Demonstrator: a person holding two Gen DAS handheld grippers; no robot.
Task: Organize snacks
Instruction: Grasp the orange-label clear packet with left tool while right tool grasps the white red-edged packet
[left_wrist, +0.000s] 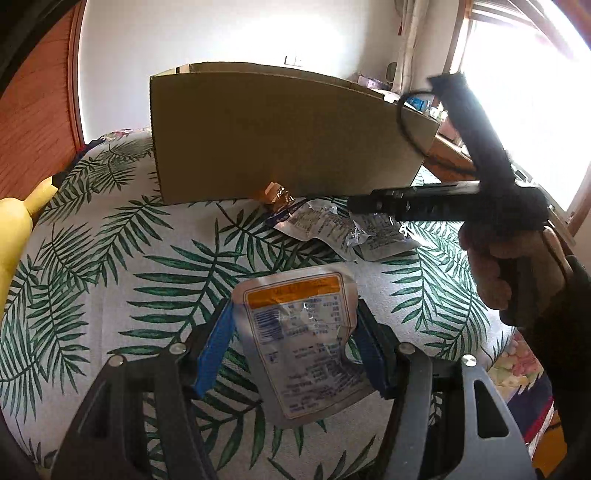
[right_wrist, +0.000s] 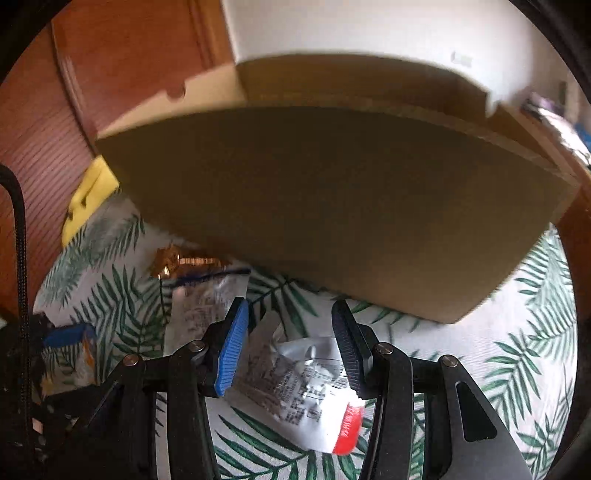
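Blue-padded fingers of the left gripper (left_wrist: 291, 350) sit either side of a silver snack pouch with an orange label band (left_wrist: 303, 339), about half spread, and the pads press its edges, so the pouch is clamped and lifted above the palm-leaf cloth (left_wrist: 147, 266). Over on the right gripper (right_wrist: 288, 347), the jaws stand partly apart with a crinkled silver packet with a red end (right_wrist: 306, 387) between them; the left wrist view is too blurred and blocked to say whether the pads actually bite it, so that grip cannot be told. Just beyond lies another silver packet (right_wrist: 203, 295), and behind it a gold foil wrapper (right_wrist: 177, 262) right against the foot of the open cardboard box (left_wrist: 280, 136), which stands on the cloth ahead of both tools. Something yellow (left_wrist: 22, 221) pokes in at the left edge, wood panelling (left_wrist: 33, 118) behind. From the left wrist view, a person's hand (left_wrist: 517, 266) grips the right tool's black handle near a bright window (left_wrist: 524, 110)
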